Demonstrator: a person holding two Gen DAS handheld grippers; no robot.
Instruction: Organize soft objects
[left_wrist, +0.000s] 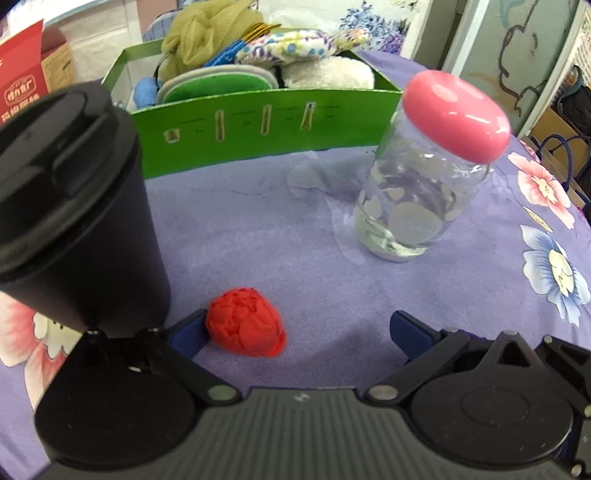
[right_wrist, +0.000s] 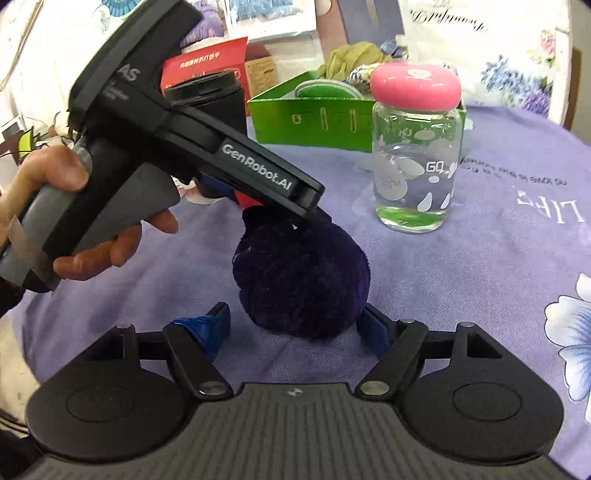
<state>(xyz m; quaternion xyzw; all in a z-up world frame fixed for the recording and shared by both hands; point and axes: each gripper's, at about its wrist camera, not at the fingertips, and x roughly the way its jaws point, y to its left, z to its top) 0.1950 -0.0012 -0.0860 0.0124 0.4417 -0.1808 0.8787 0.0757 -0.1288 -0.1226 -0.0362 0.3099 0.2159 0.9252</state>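
Note:
A small red soft lump (left_wrist: 245, 322) lies on the purple cloth between the open fingers of my left gripper (left_wrist: 297, 328), close to the left finger. A dark purple fluffy ball (right_wrist: 301, 277) lies on the cloth between the open fingers of my right gripper (right_wrist: 295, 325). The left gripper's body (right_wrist: 184, 136), held by a hand, hangs just behind and left of that ball. A green box (left_wrist: 258, 122) at the back holds several soft things: a green sponge pad, white plush, a flowered cloth, an olive mesh puff. It also shows in the right wrist view (right_wrist: 314, 118).
A black lidded cup (left_wrist: 74, 206) stands right by the left gripper's left finger. A glass jar with a pink lid (left_wrist: 428, 177) stands to the right on the cloth, also in the right wrist view (right_wrist: 415, 147). A red carton (right_wrist: 205, 62) sits behind.

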